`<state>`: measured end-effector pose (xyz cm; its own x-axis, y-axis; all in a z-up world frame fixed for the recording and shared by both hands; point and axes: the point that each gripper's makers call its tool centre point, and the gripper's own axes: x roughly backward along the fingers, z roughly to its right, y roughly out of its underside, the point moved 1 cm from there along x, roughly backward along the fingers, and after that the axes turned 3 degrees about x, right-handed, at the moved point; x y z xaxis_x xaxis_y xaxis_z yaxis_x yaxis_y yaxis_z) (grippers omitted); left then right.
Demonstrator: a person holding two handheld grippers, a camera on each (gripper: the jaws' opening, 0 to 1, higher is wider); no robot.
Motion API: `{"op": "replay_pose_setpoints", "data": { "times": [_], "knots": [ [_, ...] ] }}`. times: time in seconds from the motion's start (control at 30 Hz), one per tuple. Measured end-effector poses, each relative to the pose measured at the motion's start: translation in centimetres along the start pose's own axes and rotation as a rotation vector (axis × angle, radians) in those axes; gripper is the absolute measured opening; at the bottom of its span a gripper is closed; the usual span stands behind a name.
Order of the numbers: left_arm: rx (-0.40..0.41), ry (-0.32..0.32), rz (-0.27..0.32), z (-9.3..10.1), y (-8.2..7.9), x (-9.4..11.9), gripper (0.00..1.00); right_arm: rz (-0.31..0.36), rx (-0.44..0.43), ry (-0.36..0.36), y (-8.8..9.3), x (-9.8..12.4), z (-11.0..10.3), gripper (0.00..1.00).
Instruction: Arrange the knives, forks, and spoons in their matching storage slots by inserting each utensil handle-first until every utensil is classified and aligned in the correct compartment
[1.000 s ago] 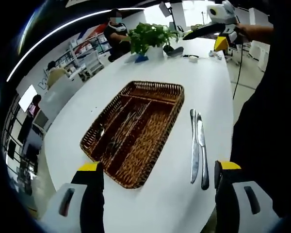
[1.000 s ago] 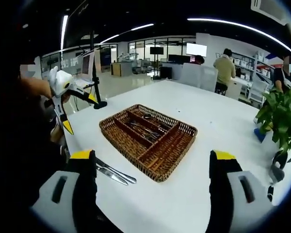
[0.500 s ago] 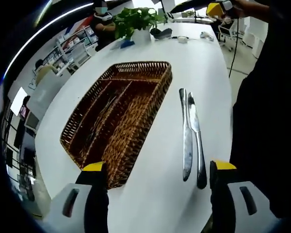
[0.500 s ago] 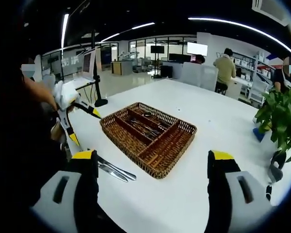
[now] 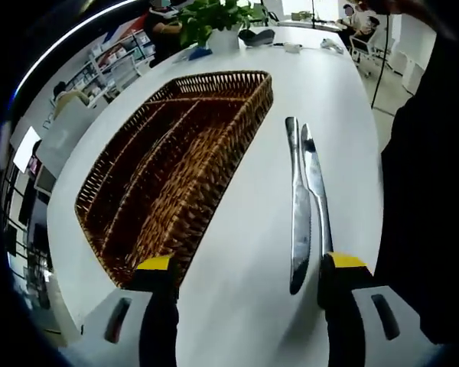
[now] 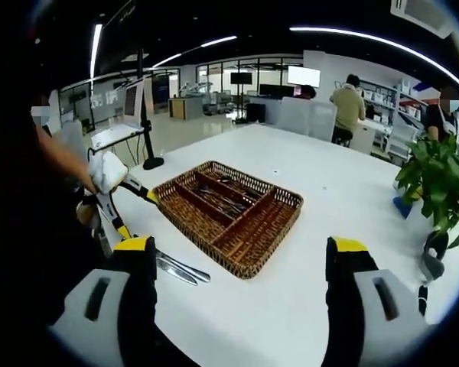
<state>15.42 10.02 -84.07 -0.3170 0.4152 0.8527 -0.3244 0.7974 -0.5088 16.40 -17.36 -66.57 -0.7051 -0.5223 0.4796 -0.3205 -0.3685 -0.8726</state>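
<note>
A brown wicker basket [image 5: 223, 174] with long compartments lies on the white table [image 5: 245, 306]. Two table knives [image 5: 300, 206] lie side by side on the table, just right of the basket. My left gripper [image 5: 249, 264] hangs open low over the table, its right jaw close to the knives' near ends. In the right gripper view the basket [image 6: 274, 234] holds several utensils [image 6: 222, 200] in its far slots. The knives [image 6: 180, 269] lie at its left. The left gripper [image 6: 136, 214], held by a hand, is open beside them. My right gripper [image 6: 239, 245] is open and holds nothing.
A potted plant [image 6: 436, 180] stands on the table's far right; it also shows as the plant [image 5: 214, 14] beyond the basket. Small items lie near the plant. People sit and stand at desks behind. The table edge [image 5: 371, 153] runs just right of the knives.
The left gripper has come down and closer to the knives, which now look larger. In the right gripper view it has dropped towards the table beside the basket. The right gripper has barely moved.
</note>
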Motion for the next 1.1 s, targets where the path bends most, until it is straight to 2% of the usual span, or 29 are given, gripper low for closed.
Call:
{"op": "replay_pose_setpoints", "data": {
  "times": [0.2,0.6,0.63,0.67,0.77,0.9,1.03,1.1],
  "knots": [
    [0.010,0.016,-0.003,0.2,0.0,-0.6,0.77,-0.004,-0.007,0.003,0.3,0.1,-0.1,0.94],
    [-0.053,0.052,-0.047,0.6,0.4,-1.9,0.69,-0.001,-0.014,0.004,0.2,0.0,-0.1,0.93],
    [-0.031,0.063,-0.022,0.7,0.0,-2.0,0.68,-0.002,-0.014,0.004,0.2,0.0,0.0,0.93],
    [-0.002,0.063,-0.037,0.6,0.1,-2.0,0.67,-0.003,-0.012,0.005,0.2,0.0,0.0,0.93],
    [-0.004,0.058,-0.037,0.3,0.1,-2.0,0.65,-0.005,-0.017,0.006,0.3,0.0,0.0,0.93],
    [-0.005,0.102,-0.049,0.7,0.4,-1.9,0.52,-0.008,-0.020,0.008,0.4,0.1,0.1,0.93],
    [-0.133,0.172,-0.043,1.9,0.2,-1.9,0.41,-0.005,-0.021,0.008,0.3,0.0,0.0,0.93],
    [-0.128,0.218,-0.064,2.6,0.4,-1.9,0.34,-0.007,-0.020,0.005,0.4,-0.1,-0.1,0.93]
  ]
}}
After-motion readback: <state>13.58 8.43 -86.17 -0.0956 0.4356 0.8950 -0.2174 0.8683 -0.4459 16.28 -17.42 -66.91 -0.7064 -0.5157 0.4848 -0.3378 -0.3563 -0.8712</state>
